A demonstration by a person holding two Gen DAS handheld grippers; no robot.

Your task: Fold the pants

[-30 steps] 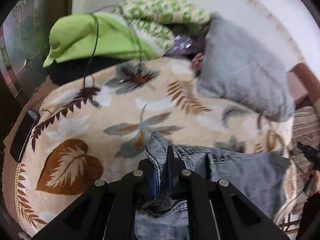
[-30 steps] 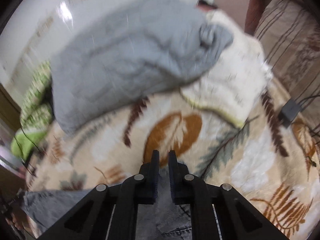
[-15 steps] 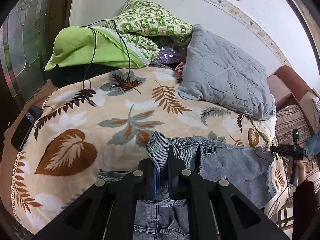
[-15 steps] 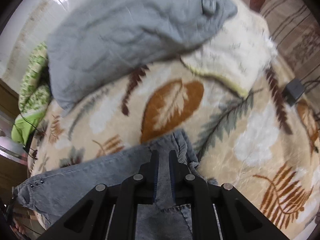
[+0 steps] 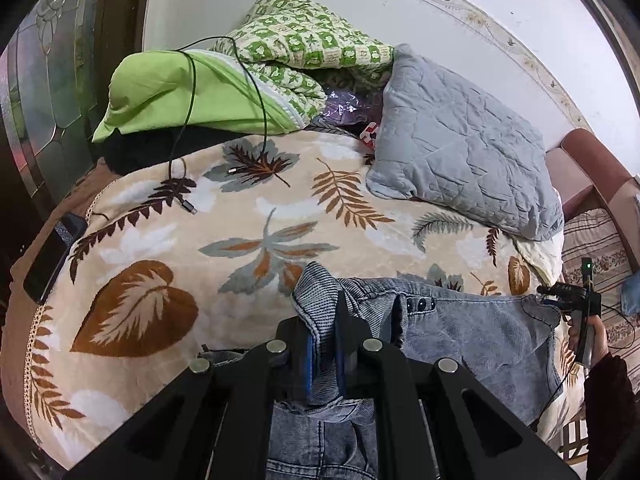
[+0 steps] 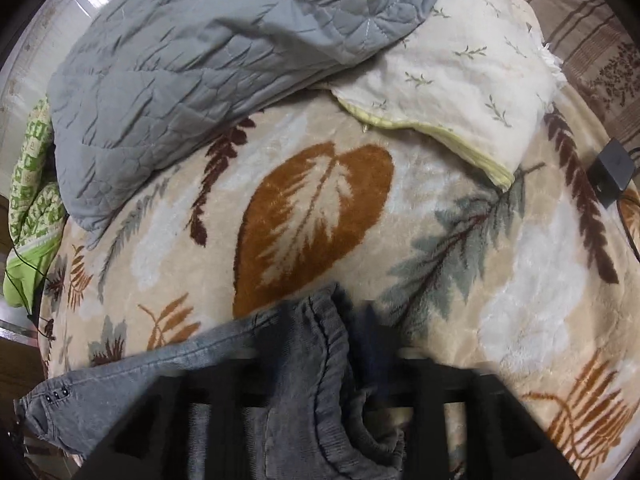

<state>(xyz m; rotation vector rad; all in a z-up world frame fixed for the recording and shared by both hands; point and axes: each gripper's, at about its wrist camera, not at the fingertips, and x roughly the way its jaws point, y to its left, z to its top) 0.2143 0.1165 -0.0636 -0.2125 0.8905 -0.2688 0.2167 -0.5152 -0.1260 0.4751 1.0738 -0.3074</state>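
Grey-blue jeans lie across the near edge of a leaf-patterned blanket. My left gripper is shut on a raised fold of the waistband, close to the button fly. In the right wrist view the other end of the jeans rests on the blanket between the blurred fingers of my right gripper. Its jaws are opening and the pads no longer press on the denim. In the left wrist view the right gripper appears at the far right, held by a hand in a dark sleeve.
A grey quilted pillow and a green blanket heap fill the back of the bed. A charging cable trails over the blanket, a phone lies at its left edge, and a black adapter sits at the right. A cream pillow lies under the grey one.
The right gripper has sunk toward the blanket with the denim, and its jaws have parted from shut. The left gripper stays shut on the waistband, having shifted only slightly.
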